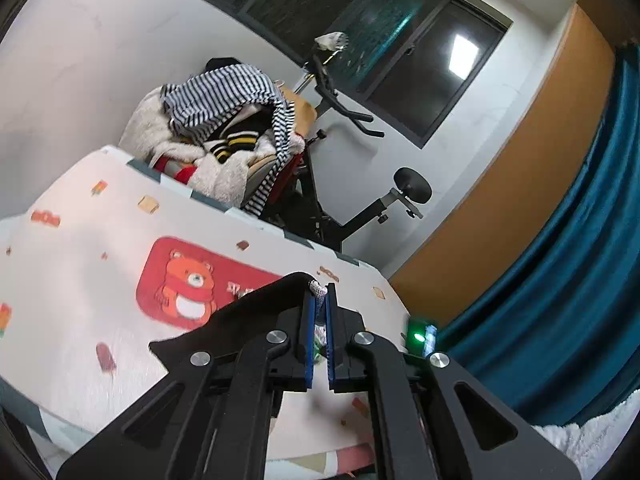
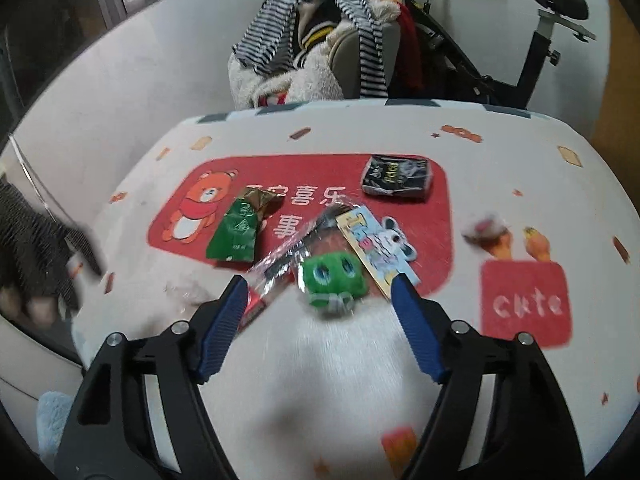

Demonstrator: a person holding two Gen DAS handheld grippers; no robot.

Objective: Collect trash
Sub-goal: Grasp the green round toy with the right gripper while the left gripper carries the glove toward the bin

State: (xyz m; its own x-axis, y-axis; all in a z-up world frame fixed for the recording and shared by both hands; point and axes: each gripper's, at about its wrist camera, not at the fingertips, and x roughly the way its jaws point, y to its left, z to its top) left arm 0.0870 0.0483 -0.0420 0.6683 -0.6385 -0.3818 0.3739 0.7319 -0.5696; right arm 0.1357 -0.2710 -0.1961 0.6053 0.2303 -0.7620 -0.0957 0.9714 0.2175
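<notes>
A: The left gripper [image 1: 320, 312] pinches a white-patterned wrapper scrap [image 1: 318, 290]. And the right gripper [image 2: 318, 304]?

B: Jaws wide, bracketing the green crinkly packet [image 2: 330, 278] mid-table [image 2: 520, 160], nearer its front edge. Lower squarely, then close.

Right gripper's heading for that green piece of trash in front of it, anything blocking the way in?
Nothing visible blocks it. The green trash piece lies on the table just ahead of the open right gripper, in line with the gap. A clear wrapper touches its left side and a cartoon card its right, so closing may catch them.
</notes>
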